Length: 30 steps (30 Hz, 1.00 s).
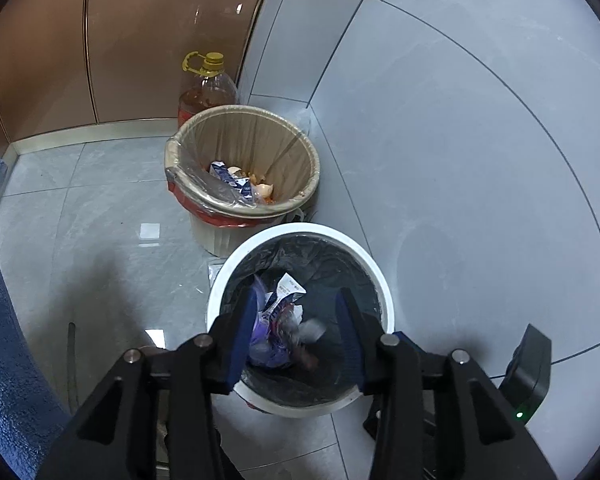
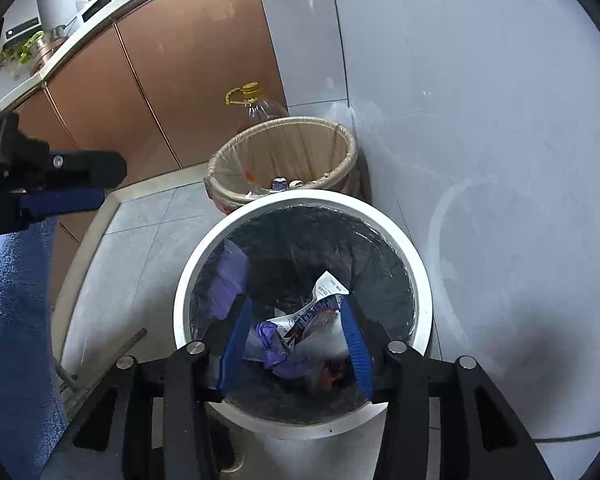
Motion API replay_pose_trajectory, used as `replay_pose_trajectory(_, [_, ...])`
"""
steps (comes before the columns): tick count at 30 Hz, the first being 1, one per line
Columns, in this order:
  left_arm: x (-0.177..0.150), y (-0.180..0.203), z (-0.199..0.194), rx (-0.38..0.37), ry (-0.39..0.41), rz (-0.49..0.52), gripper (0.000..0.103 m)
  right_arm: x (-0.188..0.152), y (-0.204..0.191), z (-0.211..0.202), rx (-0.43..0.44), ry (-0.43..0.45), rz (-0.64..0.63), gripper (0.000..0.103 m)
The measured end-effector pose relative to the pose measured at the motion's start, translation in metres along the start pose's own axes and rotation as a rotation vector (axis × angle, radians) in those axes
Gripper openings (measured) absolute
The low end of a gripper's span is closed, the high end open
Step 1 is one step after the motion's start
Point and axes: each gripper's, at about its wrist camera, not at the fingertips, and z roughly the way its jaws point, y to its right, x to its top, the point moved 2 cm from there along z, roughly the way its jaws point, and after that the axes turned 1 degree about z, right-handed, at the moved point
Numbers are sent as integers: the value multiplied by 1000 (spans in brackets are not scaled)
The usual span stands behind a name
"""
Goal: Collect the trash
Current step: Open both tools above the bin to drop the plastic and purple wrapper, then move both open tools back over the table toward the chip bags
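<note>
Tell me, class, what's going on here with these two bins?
A person holds both grippers open above the white bin, which has a black liner and stands on the tiled floor by the wall. The left gripper and right gripper hold nothing. Inside lie a purple bag, crumpled wrappers and a paper slip. Behind stands a second bin with a clear liner, holding eggshells and a carton, beside a yellow-capped oil bottle.

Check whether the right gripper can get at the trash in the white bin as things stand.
Probably yes. The right gripper hangs open above the white bin, whose mouth is uncovered, and the crumpled trash lies between its fingers with nothing across the way.
</note>
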Motion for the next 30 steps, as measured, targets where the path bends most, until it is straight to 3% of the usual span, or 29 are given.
replay_pose_trajectory(7, [-14, 0, -37, 2, 46, 14, 40, 2, -10, -14, 15, 27, 2, 56])
replay_pose_trajectory(16, [-40, -6, -112, 44, 146, 8, 40, 9, -48, -70, 50, 114, -40, 68])
replay_pose_trajectory(23, [-84, -21, -187, 73, 252, -11, 40, 8, -83, -121, 82, 186, -85, 79])
replay_pose_trajectory(30, [-139, -58, -276, 156, 406, -40, 40, -1, -126, -171, 128, 249, -157, 85])
